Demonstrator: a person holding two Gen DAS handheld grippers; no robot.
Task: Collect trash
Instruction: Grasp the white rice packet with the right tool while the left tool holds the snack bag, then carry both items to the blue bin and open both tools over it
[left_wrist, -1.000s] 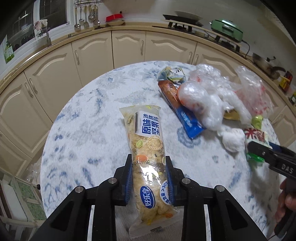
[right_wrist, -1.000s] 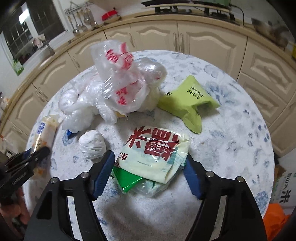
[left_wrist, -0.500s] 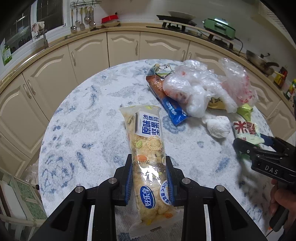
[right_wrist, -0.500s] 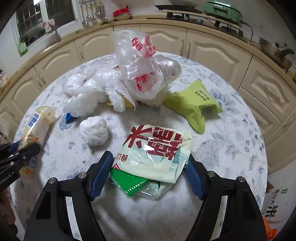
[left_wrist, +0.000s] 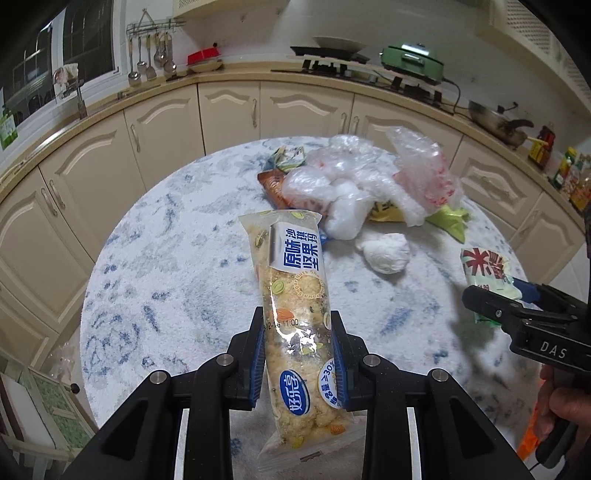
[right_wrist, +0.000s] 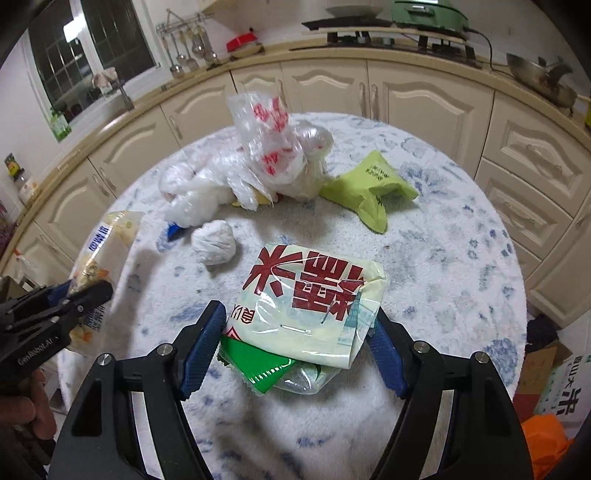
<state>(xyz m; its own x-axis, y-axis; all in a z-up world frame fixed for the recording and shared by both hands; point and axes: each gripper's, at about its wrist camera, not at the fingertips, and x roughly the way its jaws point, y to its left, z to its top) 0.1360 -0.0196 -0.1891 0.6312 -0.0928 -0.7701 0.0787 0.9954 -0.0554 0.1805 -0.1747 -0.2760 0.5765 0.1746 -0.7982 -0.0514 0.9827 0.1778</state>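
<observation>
My left gripper (left_wrist: 298, 354) is shut on a long clear snack bar wrapper (left_wrist: 295, 295) and holds it above the round table (left_wrist: 177, 266). My right gripper (right_wrist: 295, 347) is shut on a pale rice packet with red characters (right_wrist: 310, 295), with a green wrapper (right_wrist: 255, 365) under it, lifted off the table. The packet and right gripper show at the right in the left wrist view (left_wrist: 487, 273). The left gripper with the snack bar shows at the left in the right wrist view (right_wrist: 74, 299).
On the table lie a heap of clear plastic bags (right_wrist: 258, 166), a white crumpled ball (right_wrist: 216, 242), a lime green pouch (right_wrist: 373, 184) and an orange-blue wrapper (left_wrist: 271, 184). Cream cabinets (left_wrist: 229, 110) curve behind. An orange bag (right_wrist: 546, 443) and a box lie on the floor at right.
Both grippers have lifted and drawn back with their wrappers. The table and trash heap look farther away and lower than a second ago.
</observation>
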